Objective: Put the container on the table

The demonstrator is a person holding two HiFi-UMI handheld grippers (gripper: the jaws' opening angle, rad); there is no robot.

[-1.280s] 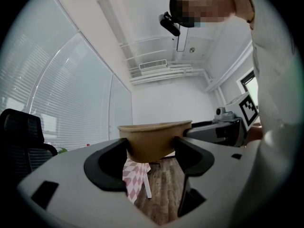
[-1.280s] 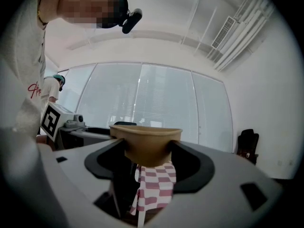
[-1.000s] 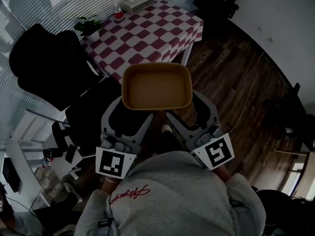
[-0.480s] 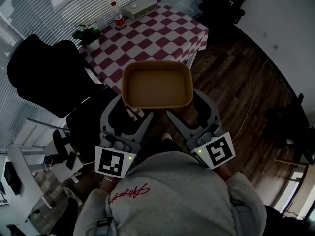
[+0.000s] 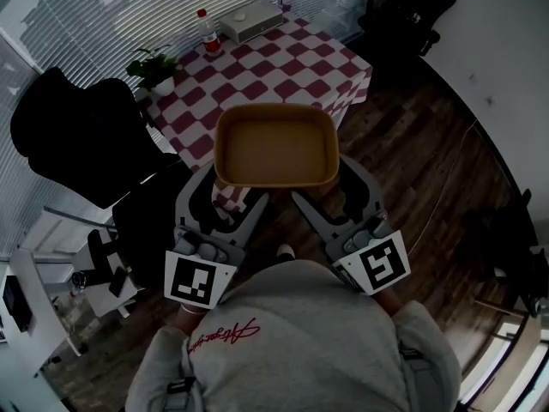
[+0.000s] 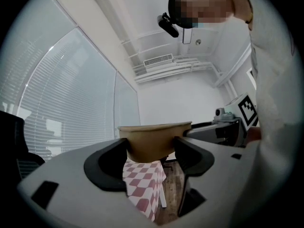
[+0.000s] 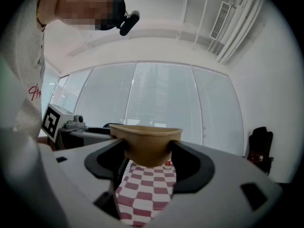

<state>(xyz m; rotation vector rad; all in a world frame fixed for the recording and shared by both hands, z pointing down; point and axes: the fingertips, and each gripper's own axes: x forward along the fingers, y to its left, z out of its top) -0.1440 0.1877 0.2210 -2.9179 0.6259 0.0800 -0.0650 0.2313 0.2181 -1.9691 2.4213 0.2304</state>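
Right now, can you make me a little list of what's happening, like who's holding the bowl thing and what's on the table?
Thing held: container, tan, open top, looks empty
Held by: left gripper and right gripper, each shut on the container's near side
Where: up in the air over the table's near edge, not set down yet
Table: table with a red-and-white checked cloth
On the far end: bottle with a red cap, potted plant, white box
Beside the table: black chair

Office rm: swivel chair (image 5: 79,136); window blinds (image 5: 111,7); checked tbl (image 5: 283,67)
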